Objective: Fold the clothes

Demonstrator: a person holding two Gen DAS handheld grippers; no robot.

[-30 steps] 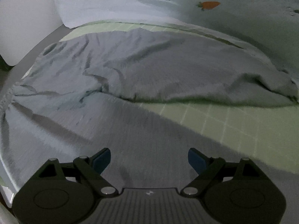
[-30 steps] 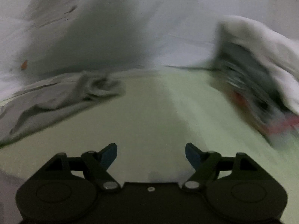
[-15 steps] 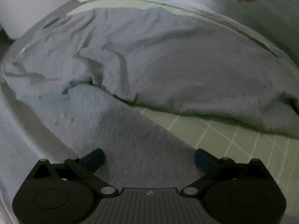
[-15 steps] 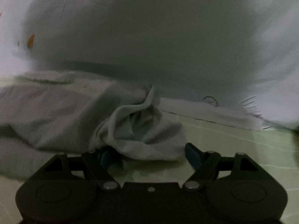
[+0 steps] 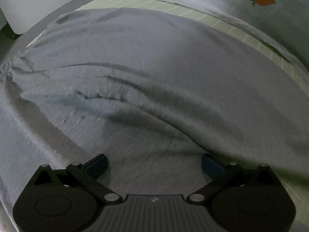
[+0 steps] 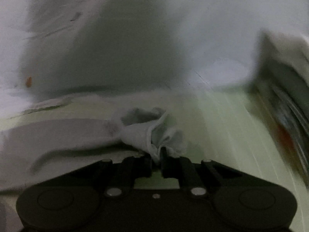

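Observation:
A grey garment (image 5: 154,73) lies spread and creased over a pale green checked sheet (image 5: 227,25). My left gripper (image 5: 153,164) hovers low over its near part with the jaws wide open; cloth lies under them, and neither blue pad (image 5: 96,164) presses it. In the right wrist view one end of the same grey garment (image 6: 146,133) bunches up into a peak. My right gripper (image 6: 158,159) is closing on that bunched end, and the cloth is pinched between the nearly shut jaws.
A white cover printed with an orange carrot (image 5: 262,0) lies along the far side of the sheet. A pile of other clothes (image 6: 285,104) sits blurred at the right. A white object (image 5: 29,5) stands at the bed's far left corner.
The right gripper's jaws came together on the bunched end of the garment and drew it rightward. The garment now lies stretched smoother under the left gripper, which stayed wide open.

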